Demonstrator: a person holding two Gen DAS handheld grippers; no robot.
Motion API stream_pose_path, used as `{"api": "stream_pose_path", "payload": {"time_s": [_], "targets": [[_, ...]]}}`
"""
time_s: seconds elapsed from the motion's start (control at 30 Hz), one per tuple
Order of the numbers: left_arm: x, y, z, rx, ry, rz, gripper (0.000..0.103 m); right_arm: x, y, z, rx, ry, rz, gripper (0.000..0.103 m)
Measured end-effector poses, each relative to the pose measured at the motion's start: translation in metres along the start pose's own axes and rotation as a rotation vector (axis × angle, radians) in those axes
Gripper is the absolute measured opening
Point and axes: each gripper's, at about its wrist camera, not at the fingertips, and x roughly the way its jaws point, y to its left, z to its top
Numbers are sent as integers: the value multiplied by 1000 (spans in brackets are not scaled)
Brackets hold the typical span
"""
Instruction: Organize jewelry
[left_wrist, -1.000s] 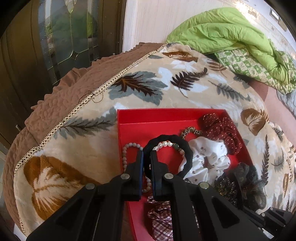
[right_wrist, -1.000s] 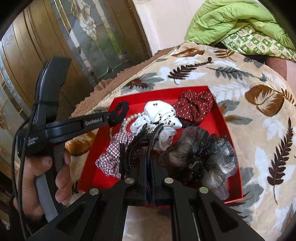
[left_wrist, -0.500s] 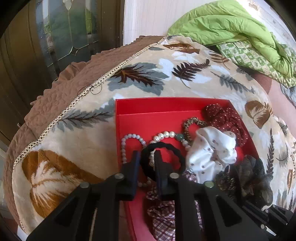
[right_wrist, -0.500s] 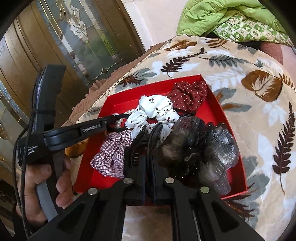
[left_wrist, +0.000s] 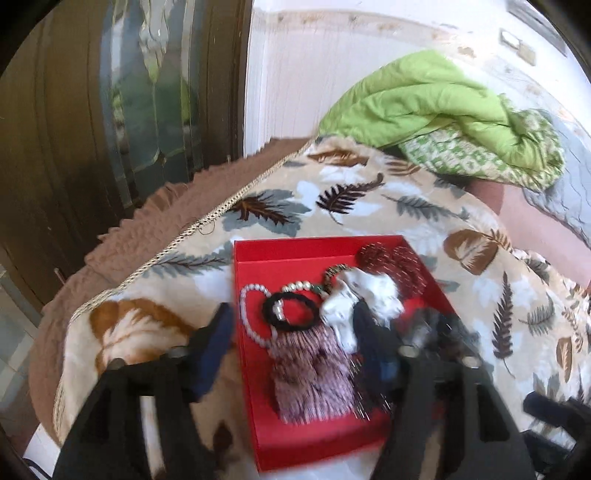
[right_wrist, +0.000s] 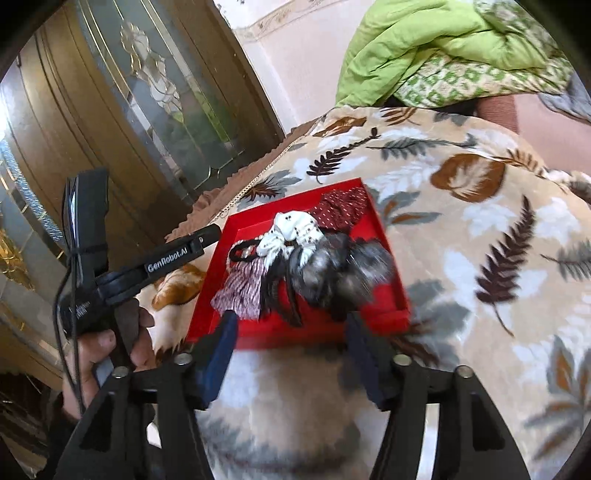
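Red box (left_wrist: 291, 435) on bedspread, scrunchies (left_wrist: 314, 373), bracelets (left_wrist: 255, 317) inside.

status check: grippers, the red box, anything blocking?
Left gripper and right gripper opening, nothing held. Black hair tie and scrunchies in the red box. No obstruction seen.

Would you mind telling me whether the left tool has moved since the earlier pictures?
Yes: the left tool has pulled back from the black hair tie in the red box, jaws opening.

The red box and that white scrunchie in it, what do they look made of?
Red box: probably cardboard with a matte paper finish; thin, straight walls with crisp folded corners and no gloss. White scrunchie: soft woven fabric, gathered into puffy folds, with small dark dots; whether cotton or satin, the blur leaves open.
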Motion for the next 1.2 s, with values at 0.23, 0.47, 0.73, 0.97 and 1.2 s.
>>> {"api": "stream_pose_path", "payload": {"time_s": [0.23,0.47,0.73,0.97,1.2], "targets": [[-62,-29,-59,27,-30,-8,84,-59,-15,-48,14,-14,-35,87],[-120,-55,-100,63,-37,25,84,-109,-19,-86,-13,-36,-65,88],[-170,-74,-121,89,-92,31,85,-150,-22,-113,-19,-84,-84,89],[-196,-101,-124,126,-116,7,85,-173,-33,-125,-15,-113,-119,89],[-223,-100,-127,100,-96,30,85,-189,-46,-130,2,-142,-145,90]]}}
